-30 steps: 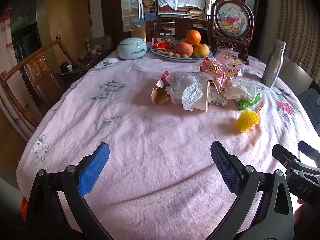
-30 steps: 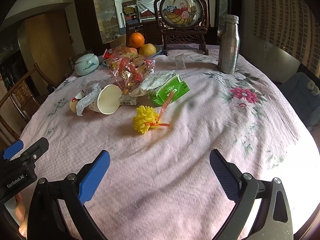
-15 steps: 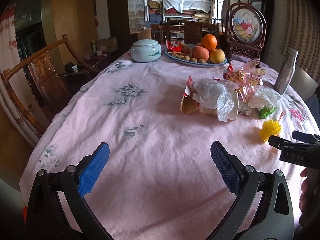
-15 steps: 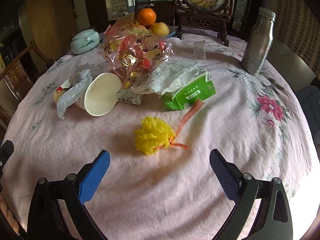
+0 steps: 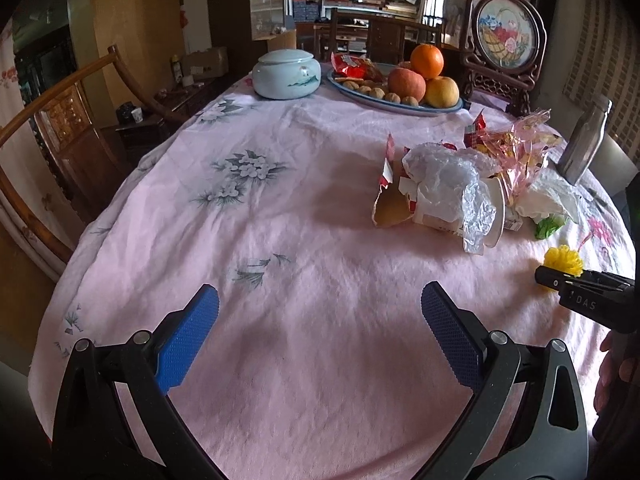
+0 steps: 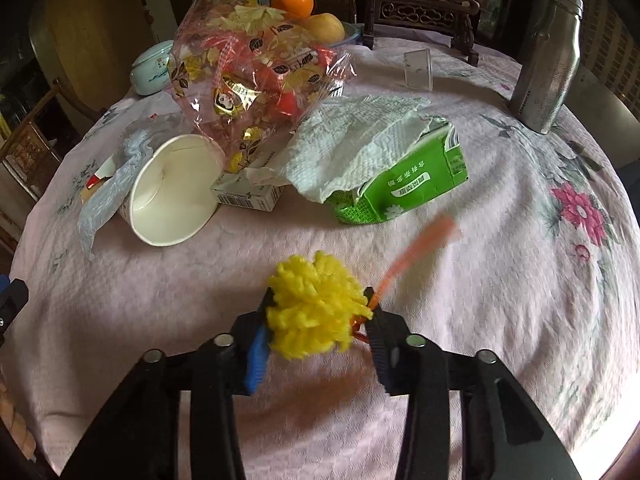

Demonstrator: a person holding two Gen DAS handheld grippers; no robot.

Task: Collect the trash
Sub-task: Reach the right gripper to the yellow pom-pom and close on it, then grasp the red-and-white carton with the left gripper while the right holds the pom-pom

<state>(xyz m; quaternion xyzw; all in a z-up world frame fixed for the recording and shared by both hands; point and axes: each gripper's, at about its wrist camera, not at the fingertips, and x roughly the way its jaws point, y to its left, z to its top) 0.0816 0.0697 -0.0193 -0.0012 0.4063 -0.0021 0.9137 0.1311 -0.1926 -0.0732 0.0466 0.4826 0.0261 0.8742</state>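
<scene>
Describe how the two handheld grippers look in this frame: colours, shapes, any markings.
Both are black plastic two-finger tools with angular, forked arms, silver round bolt heads at the pivots and blue cross-hatched rubber pads. The left gripper shows both pads clearly. The right gripper looks the same; seen from the left wrist view its side carries white letters "DAS". No cables or sleeves are visible.

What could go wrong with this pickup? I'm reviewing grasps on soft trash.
The right hand-held gripper is closing on the yellow pom-pom; fluffy yarn may compress and slip out. Its orange stem sticks out sideways and could snag the green tissue pack when lifted.
</scene>
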